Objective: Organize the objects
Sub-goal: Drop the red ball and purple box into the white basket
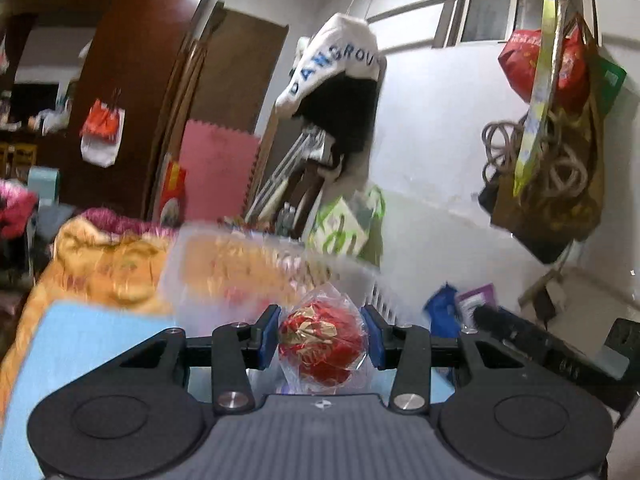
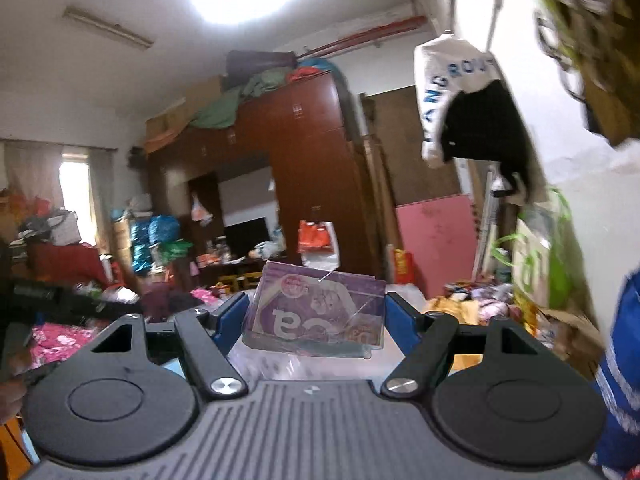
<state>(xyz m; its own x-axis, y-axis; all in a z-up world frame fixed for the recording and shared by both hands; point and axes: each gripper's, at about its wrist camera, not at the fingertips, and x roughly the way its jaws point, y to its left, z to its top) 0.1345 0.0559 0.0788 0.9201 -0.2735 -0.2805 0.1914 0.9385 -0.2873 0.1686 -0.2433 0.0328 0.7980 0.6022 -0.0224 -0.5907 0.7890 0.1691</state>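
In the left wrist view my left gripper [image 1: 323,338] is shut on a red and gold ball wrapped in clear plastic [image 1: 320,340], held up in the air. A blurred clear plastic bin [image 1: 240,264] lies just beyond it. In the right wrist view my right gripper [image 2: 316,316] is shut on a purple card pack in a clear sleeve [image 2: 316,312], held flat between the blue pads and lifted, with the room behind it.
An orange patterned blanket [image 1: 100,264] and a light blue cloth [image 1: 80,344] lie at the left. Bags [image 1: 552,128] hang on the white wall at the right. A brown wardrobe [image 2: 304,168], a pink foam mat [image 2: 432,240] and a hanging white and black garment [image 2: 472,104] stand behind.
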